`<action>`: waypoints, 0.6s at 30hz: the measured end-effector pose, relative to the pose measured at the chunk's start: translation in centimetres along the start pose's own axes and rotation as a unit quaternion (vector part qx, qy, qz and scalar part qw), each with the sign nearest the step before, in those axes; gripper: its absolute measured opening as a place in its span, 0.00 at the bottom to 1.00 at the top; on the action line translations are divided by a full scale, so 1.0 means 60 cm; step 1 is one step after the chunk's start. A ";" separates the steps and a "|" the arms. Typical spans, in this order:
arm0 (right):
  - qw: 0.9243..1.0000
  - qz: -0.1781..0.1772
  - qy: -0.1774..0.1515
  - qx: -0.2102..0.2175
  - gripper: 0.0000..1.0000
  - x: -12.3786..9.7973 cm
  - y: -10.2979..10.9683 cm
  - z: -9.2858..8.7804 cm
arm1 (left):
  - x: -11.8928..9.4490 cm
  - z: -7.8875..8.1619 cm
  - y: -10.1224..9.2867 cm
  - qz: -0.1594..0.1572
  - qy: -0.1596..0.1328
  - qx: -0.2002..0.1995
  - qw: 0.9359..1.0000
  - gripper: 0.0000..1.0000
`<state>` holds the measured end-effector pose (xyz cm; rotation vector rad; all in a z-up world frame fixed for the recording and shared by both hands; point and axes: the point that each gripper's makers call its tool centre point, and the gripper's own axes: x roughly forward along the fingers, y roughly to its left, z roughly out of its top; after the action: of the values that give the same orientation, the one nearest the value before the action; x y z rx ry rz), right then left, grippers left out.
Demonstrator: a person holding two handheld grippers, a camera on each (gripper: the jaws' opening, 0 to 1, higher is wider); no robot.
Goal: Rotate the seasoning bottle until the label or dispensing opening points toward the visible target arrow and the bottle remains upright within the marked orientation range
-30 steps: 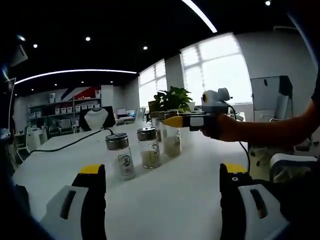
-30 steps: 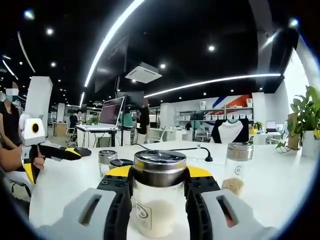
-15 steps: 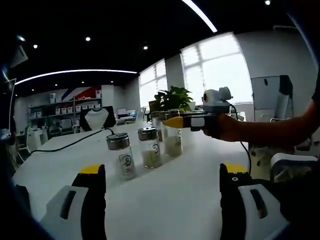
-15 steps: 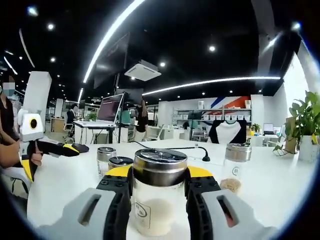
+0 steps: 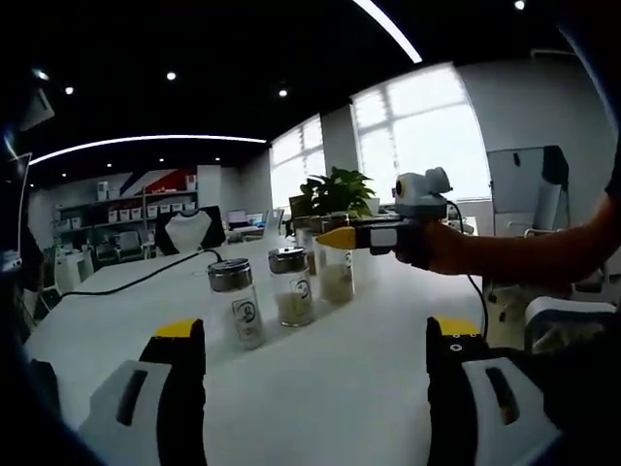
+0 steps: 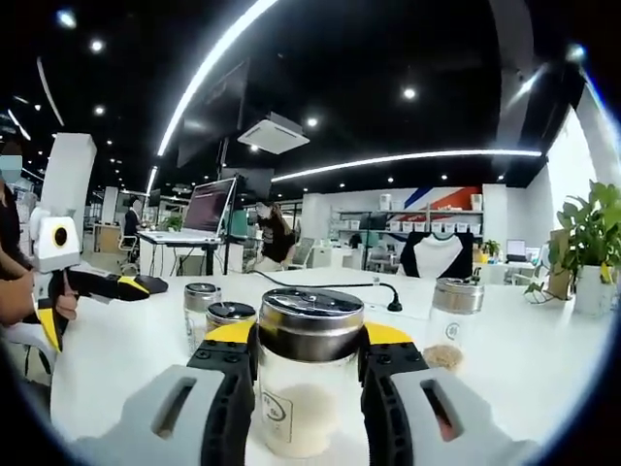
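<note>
The seasoning bottle stands upright on the white table, clamped between the right gripper's jaws. Twisting too fast could tip it or knock the neighbouring jars. The left gripper hangs open, holding nothing.

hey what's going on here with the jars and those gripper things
A person holds a two-jaw gripper in each hand at a white table. The right gripper is shut on a seasoning bottle with a steel lid and pale powder inside, standing upright. The left gripper is open with nothing between its jaws, held back from the row. Other steel-lidded seasoning bottles stand upright on the table, with a black cable and a potted plant beyond them. No target arrow is in view.
</note>
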<state>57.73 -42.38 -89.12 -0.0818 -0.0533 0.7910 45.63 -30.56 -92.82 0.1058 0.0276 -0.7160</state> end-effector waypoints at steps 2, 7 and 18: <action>1.000 -0.003 0.000 0.001 0.39 0.000 0.001 0.000 | 0.000 -0.001 0.000 0.000 0.001 0.000 1.000 1.00; 1.000 -0.011 -0.001 0.001 0.39 -0.001 0.002 0.000 | 0.000 -0.001 -0.001 0.000 0.001 -0.001 1.000 1.00; 1.000 -0.012 -0.022 0.002 0.43 -0.013 0.007 0.028 | 0.000 -0.002 0.001 -0.001 0.002 -0.001 1.000 1.00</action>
<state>56.76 -42.54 -87.52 -0.0598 -0.0946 0.7688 45.70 -30.51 -92.94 0.1051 0.0320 -0.7170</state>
